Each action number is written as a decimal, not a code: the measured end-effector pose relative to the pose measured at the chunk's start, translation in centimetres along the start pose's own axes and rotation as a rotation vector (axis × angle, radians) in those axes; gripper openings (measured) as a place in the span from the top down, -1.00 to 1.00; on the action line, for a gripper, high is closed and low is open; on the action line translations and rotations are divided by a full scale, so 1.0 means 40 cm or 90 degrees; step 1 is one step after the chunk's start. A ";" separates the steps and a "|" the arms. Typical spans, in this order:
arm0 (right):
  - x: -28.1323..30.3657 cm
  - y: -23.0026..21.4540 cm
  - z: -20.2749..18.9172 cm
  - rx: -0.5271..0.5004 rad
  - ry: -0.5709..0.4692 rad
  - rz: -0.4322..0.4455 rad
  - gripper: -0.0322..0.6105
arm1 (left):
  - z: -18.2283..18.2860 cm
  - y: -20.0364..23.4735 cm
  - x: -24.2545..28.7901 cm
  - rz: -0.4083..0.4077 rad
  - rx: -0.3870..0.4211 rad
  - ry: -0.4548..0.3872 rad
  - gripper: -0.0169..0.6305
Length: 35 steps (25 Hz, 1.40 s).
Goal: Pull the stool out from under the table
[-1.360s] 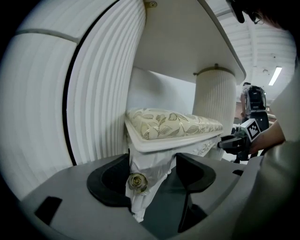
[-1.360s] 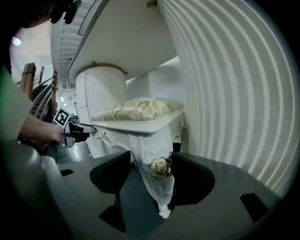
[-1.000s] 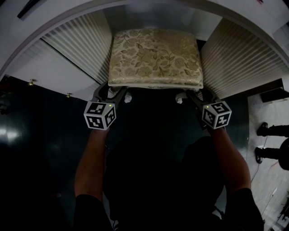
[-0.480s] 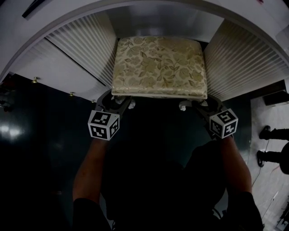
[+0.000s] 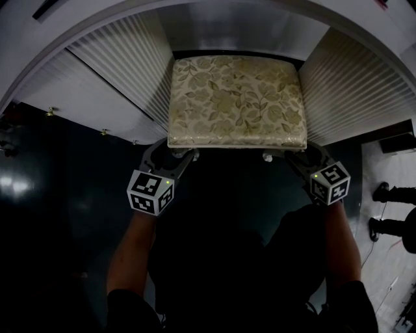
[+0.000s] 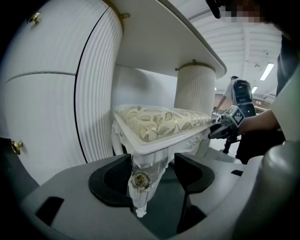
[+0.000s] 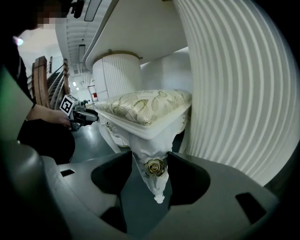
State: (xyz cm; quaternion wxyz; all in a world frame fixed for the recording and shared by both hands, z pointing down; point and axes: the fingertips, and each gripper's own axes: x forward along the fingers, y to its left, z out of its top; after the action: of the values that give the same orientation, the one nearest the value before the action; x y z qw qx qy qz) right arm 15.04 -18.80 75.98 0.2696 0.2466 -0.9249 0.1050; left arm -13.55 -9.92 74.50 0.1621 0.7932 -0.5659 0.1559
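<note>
Two grips carry this pull, and they do not look equal. The right gripper has its jaws pressed on both sides of the stool's right leg. The left gripper only straddles the left leg: one jaw is against it and a sliver of gap shows at the other. The stool stands in the gap between the table's two ribbed pedestals, with its front edge at the opening and its back edge under the top. If both hands draw back like this, I judge the right side would lead. The stool would then yaw and could knock a rear corner into a pedestal. The legs also taper downward, so either grip could slide toward the foot and scrape the carved rose. Because both holds sit low, a foot catching on the floor could tip the seat forward.
</note>
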 end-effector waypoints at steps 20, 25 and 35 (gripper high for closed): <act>-0.017 0.014 0.012 -0.038 0.055 0.094 0.17 | 0.012 -0.021 -0.009 -0.004 0.000 0.031 -0.02; -0.007 0.006 0.019 0.017 0.067 0.057 0.17 | 0.018 -0.017 0.002 0.019 -0.034 0.073 -0.02; 0.019 -0.015 0.010 0.090 0.121 0.046 0.17 | 0.008 0.005 0.007 -0.040 -0.054 0.131 0.12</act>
State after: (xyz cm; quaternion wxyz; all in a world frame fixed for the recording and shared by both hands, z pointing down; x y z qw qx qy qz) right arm 14.62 -19.75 76.11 0.3341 0.2205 -0.8937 0.2026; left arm -13.64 -10.36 74.33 0.2574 0.7826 -0.5276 0.2074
